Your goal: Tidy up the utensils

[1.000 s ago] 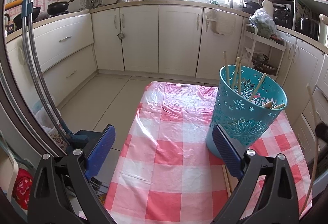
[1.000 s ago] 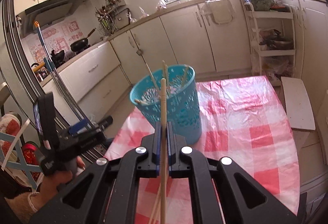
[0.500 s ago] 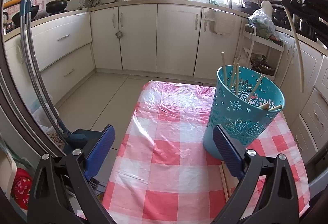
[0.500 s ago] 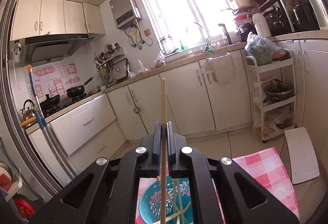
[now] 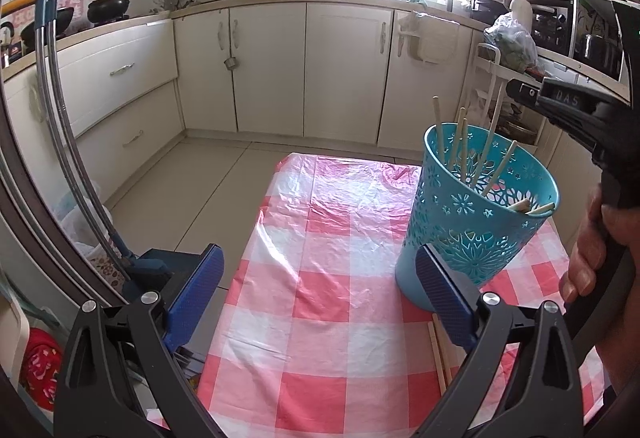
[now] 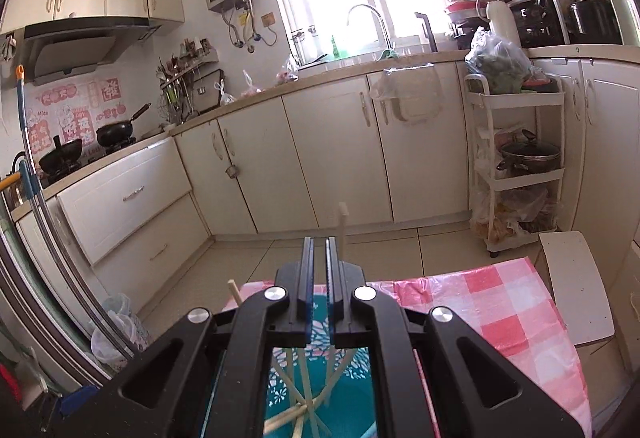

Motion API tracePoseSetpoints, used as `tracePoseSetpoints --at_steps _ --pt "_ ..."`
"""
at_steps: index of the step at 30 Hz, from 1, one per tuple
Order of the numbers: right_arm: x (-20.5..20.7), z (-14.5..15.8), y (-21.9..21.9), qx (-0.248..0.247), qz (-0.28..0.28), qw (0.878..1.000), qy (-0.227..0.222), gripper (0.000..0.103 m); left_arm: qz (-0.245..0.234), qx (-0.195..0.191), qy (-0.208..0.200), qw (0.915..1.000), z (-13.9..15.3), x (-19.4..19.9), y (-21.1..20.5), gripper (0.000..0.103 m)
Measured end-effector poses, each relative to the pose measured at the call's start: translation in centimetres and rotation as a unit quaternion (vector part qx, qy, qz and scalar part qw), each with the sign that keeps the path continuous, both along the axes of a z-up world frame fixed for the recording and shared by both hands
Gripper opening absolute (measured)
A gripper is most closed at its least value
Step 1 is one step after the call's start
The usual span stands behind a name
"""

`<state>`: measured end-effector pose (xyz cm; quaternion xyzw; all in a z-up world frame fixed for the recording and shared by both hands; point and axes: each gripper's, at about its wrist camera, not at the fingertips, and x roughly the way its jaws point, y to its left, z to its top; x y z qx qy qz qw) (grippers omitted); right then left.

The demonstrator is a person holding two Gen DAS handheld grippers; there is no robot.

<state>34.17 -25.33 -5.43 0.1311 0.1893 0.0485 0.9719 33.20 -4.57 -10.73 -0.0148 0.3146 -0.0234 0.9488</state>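
A teal perforated basket (image 5: 476, 213) stands on the pink checked tablecloth (image 5: 320, 278) and holds several wooden chopsticks (image 5: 464, 153). My left gripper (image 5: 320, 294) is open and empty, low over the cloth, its right pad beside the basket's base. Two more chopsticks (image 5: 438, 350) lie on the cloth by that pad. My right gripper (image 6: 319, 274) hovers directly above the basket (image 6: 320, 378), its jaws slightly apart with nothing between them. Chopsticks (image 6: 304, 398) cross inside the basket below, and one (image 6: 342, 228) sticks up beside the right pad.
White kitchen cabinets (image 5: 344, 65) line the far wall. A white trolley (image 6: 520, 165) with pots stands at the right. A white board (image 6: 572, 286) lies beside the table's right edge. A mop handle (image 5: 60, 117) leans at the left.
The right gripper moved over the basket and let go of the chopstick, which now stands in the basket. The left gripper has barely moved.
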Motion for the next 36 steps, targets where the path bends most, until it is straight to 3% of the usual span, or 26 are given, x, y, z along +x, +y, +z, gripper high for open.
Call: tracePoseSetpoints --at_steps 5,9,17,22,28,36 --pt "-2.0 0.0 0.3 -0.015 0.02 1.0 0.004 0.006 -0.001 0.006 0.001 1.0 -0.2 0.0 -0.2 0.093" --pt "-3.6 0.6 0.0 -0.016 0.026 1.0 -0.001 0.015 0.001 0.009 0.001 1.0 -0.3 0.0 -0.1 0.093" --pt "-8.8 0.6 -0.1 -0.023 0.043 0.999 -0.002 0.019 0.003 0.011 0.0 0.9999 -0.3 -0.2 -0.1 0.093" --pt "-11.7 -2.2 0.7 -0.036 0.057 0.997 0.04 0.02 0.004 0.014 -0.001 0.9999 -0.2 -0.3 -0.1 0.094" --pt "-12.3 -7.1 1.4 -0.037 0.071 0.988 0.129 0.02 0.003 0.025 -0.002 0.9997 -0.4 -0.5 -0.4 0.094" --pt "-12.6 -10.6 2.5 -0.043 0.083 0.979 0.183 0.02 0.003 0.039 -0.002 0.9992 -0.8 -0.6 -0.4 0.094"
